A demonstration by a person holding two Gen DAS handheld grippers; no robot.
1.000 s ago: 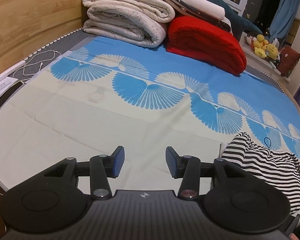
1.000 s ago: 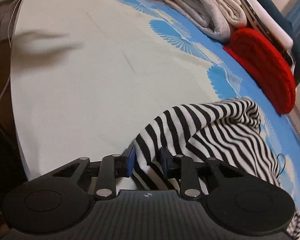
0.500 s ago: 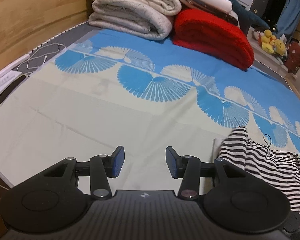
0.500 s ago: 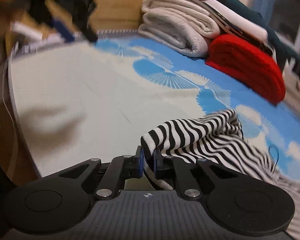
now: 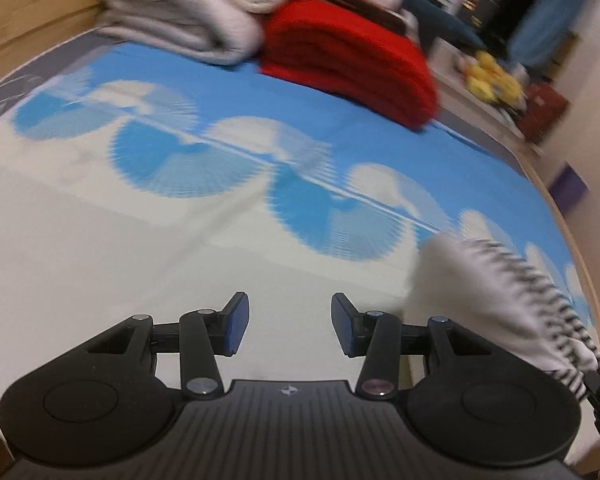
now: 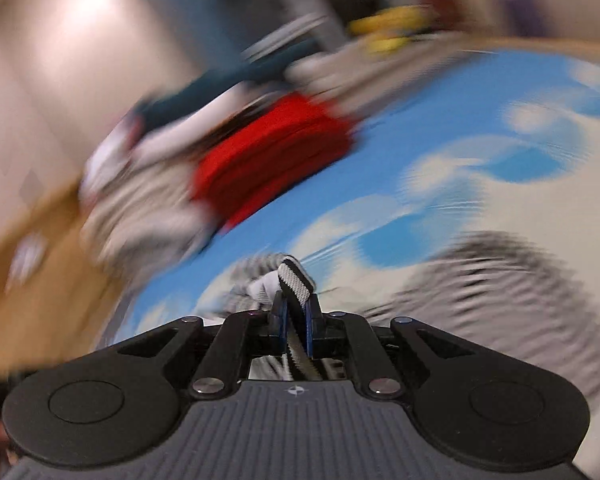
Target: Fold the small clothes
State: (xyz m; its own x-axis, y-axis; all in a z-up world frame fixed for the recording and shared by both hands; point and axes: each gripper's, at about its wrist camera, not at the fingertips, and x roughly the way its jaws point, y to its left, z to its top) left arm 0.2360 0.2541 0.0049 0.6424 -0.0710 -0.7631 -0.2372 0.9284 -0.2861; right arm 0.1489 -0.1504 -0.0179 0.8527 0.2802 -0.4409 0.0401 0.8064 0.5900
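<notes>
Striped garment [image 6: 296, 280] ribbed knit — bedsheet [image 5: 100, 248] smooth cloth.

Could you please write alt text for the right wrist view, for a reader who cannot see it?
The right claw is shut on a hem of the black-and-white striped garment, the rest of which blurs below and to the right. Behind lies the blue-and-cream bedsheet with a folded red blanket, all smeared by motion.

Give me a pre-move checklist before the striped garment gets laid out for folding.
1. Right gripper clamped on striped garment: ok.
2. Left gripper open and free: ok.
3. Bare sheet ahead of left gripper: ok.
4. Garment clear of red blanket: ok.
5. Garment hanging untangled: cannot tell, blurred.
6. Second corner for the left gripper to take: cannot tell.
</notes>
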